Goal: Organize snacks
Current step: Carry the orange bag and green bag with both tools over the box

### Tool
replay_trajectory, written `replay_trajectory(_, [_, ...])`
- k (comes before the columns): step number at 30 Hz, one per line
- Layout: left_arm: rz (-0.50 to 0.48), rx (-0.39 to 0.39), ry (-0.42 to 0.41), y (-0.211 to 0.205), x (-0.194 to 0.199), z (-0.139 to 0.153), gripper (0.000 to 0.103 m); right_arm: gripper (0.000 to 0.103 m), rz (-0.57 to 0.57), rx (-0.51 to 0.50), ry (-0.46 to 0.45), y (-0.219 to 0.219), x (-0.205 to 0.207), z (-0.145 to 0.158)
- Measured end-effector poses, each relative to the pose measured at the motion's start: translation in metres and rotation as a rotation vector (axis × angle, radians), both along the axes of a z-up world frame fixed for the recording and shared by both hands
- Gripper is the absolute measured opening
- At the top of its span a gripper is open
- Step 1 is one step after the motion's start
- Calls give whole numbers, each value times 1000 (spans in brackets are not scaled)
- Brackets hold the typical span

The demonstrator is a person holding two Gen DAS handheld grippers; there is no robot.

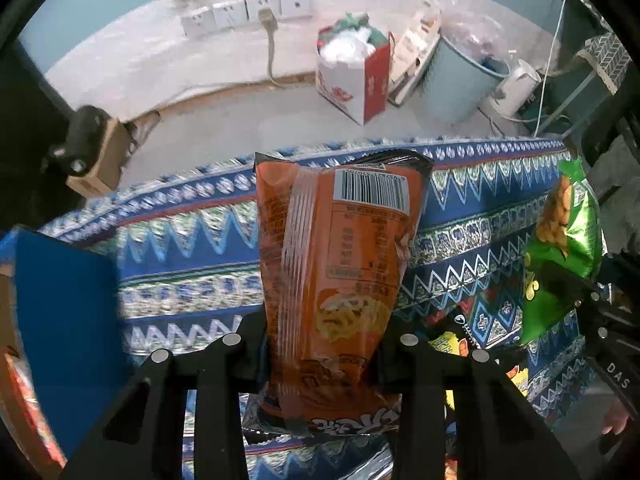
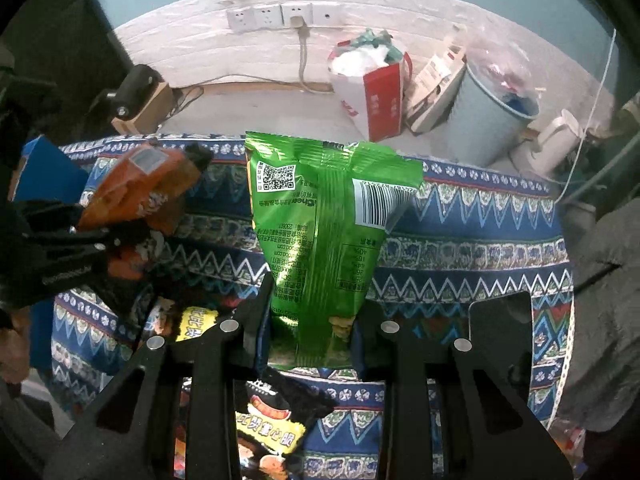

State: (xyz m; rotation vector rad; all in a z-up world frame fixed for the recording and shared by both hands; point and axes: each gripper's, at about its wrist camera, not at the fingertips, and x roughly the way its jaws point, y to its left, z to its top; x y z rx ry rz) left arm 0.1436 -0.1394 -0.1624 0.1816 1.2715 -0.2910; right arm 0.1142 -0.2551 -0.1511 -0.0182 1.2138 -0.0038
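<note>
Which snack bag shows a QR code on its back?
The green bag held in the right claw; the orange bag in the left claw shows only a barcode.

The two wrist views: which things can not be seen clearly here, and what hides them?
- Orange snack bag, left wrist view: the left gripper covers its lower sides, and its print is too blurred to read.
- Green snack bag, right wrist view: the right gripper hides its bottom end.
- Black and yellow snack pack, right wrist view: partly behind the gripper frame and cut by the lower edge.
- Blue box, left wrist view: blurred, cut by the left edge.
</note>
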Motion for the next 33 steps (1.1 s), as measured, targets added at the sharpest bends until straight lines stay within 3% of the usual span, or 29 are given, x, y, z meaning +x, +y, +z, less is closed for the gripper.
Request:
replay_trajectory(15, [3, 30, -152, 35, -30, 61, 38, 29, 80, -21, -74, 44, -6, 41])
replay_trajectory(33, [61, 12, -213, 99, -64, 99, 38, 29, 185, -1, -159, 105, -12, 81])
